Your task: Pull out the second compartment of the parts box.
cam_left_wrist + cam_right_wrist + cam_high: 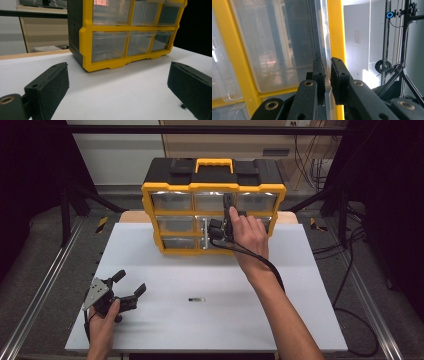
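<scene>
A yellow and black organiser box (215, 185) with clear drawers stands at the back of the white table (290, 310). My right gripper (228, 206) reaches up against its front, near the centre column of drawers. In the right gripper view the right gripper (327, 68) is shut on the thin clear front edge of a drawer (274, 45), beside the yellow frame (335, 30). I cannot tell which drawer it is. My left gripper (131, 281) rests at the table's front left with its jaws wide apart and nothing between them. The left gripper (117, 82) faces the organiser box (86, 50).
A small dark item (196, 299) lies on the table in front of the box, between the two hands. A black cable (265, 262) trails from the right gripper along the forearm. Metal rails and dark frame posts flank the table.
</scene>
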Demonstrator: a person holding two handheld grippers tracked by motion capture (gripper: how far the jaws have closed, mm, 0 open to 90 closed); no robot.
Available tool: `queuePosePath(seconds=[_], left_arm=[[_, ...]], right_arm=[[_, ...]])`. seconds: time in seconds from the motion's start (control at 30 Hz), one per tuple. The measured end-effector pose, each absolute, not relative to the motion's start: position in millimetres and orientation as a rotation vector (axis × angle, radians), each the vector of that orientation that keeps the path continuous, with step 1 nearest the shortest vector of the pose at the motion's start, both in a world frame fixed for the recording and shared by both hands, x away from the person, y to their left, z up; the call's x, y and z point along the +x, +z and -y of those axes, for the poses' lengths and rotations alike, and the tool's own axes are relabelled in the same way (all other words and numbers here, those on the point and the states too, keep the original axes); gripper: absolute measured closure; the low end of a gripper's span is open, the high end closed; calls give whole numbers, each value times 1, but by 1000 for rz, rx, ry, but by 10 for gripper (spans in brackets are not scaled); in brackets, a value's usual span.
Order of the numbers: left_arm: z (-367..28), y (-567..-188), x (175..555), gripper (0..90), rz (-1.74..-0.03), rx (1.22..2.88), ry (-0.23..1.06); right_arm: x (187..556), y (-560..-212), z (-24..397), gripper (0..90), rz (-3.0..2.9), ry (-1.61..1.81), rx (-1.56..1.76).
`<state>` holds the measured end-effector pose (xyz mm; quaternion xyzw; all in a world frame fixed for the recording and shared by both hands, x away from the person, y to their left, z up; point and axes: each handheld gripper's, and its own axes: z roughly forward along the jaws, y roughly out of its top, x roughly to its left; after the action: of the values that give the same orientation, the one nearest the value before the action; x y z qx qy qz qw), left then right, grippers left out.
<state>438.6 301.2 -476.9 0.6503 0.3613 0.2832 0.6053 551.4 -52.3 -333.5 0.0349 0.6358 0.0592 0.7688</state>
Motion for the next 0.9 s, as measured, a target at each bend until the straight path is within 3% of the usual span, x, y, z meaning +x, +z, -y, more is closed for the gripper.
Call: queuePosePath(seconds=[0.9], left_arm=[[-300, -477, 438, 36, -836, 1509, 653]], right_arm=[[523, -330, 56, 822, -1398, 141, 62]])
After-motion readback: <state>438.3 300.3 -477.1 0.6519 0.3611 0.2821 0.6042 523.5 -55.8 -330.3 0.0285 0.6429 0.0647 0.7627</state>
